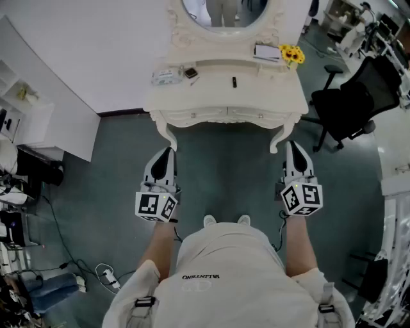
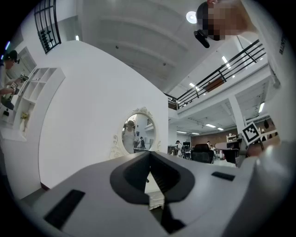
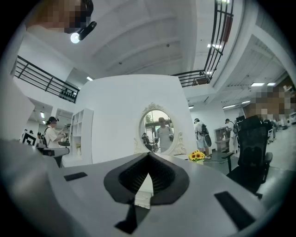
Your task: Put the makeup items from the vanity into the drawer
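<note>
The left gripper [image 1: 165, 157] and right gripper [image 1: 293, 150] hang closed and empty, well short of the vanity [image 1: 224, 96]. The makeup items [image 1: 234, 81] lie on its top, too small to identify. Its drawer [image 1: 227, 115] is shut. The mirror [image 1: 224, 9] is cut off above. The person's shirt [image 1: 224, 256] reads VALENTINO, upside down.

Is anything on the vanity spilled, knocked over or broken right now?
Nothing stands out. On the vanity the clear pouch and the small dark tube rest apart, the sunflowers sit at the right corner, and nothing looks spilled or broken.
</note>
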A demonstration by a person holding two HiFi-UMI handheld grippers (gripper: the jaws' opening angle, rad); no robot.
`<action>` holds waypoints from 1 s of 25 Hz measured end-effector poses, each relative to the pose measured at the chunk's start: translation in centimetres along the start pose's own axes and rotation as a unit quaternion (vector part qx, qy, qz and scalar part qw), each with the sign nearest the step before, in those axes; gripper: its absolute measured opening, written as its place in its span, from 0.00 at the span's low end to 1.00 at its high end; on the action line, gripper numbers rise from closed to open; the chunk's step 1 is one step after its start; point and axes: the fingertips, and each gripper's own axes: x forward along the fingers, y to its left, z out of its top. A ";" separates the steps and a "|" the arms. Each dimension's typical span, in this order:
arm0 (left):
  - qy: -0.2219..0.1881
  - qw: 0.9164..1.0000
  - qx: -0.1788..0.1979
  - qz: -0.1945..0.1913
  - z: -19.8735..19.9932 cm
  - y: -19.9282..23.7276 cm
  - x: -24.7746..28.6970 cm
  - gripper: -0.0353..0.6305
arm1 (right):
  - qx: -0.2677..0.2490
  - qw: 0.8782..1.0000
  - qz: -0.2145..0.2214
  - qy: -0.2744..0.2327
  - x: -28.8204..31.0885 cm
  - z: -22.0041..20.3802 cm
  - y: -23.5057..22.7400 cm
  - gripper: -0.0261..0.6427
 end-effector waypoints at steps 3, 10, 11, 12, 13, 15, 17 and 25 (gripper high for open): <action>0.000 1.000 -0.006 -0.007 -0.1 0.8 0.2 0.06 | 0.000 1.000 -0.002 0.004 0.8 -0.4 0.8 0.05; 0.010 0.999 -0.017 -0.029 -1.1 2.2 -0.8 0.06 | 0.012 1.000 -0.002 0.007 1.6 -1.2 3.8 0.05; 0.012 0.999 -0.018 -0.034 -1.3 2.4 -0.9 0.06 | 0.015 1.000 -0.002 0.007 1.7 -1.4 4.2 0.05; 0.015 0.999 -0.020 -0.039 -1.6 2.6 -0.9 0.06 | 0.017 1.000 -0.003 0.007 1.8 -1.6 4.6 0.05; 0.018 0.999 -0.022 -0.043 -1.8 2.8 -0.8 0.06 | 0.017 1.000 -0.003 0.009 2.0 -1.8 5.0 0.05; 0.024 0.998 -0.028 -0.051 -2.3 3.1 -0.7 0.06 | 0.015 1.000 -0.002 0.013 2.3 -2.1 5.7 0.05; 0.030 0.997 -0.037 -0.059 -2.8 2.9 -0.6 0.06 | 0.013 1.000 -0.002 0.018 2.5 -2.5 6.1 0.05; 0.061 0.993 -0.053 -0.082 -4.3 1.7 1.0 0.06 | 0.021 1.000 0.008 0.021 5.1 -2.9 6.4 0.06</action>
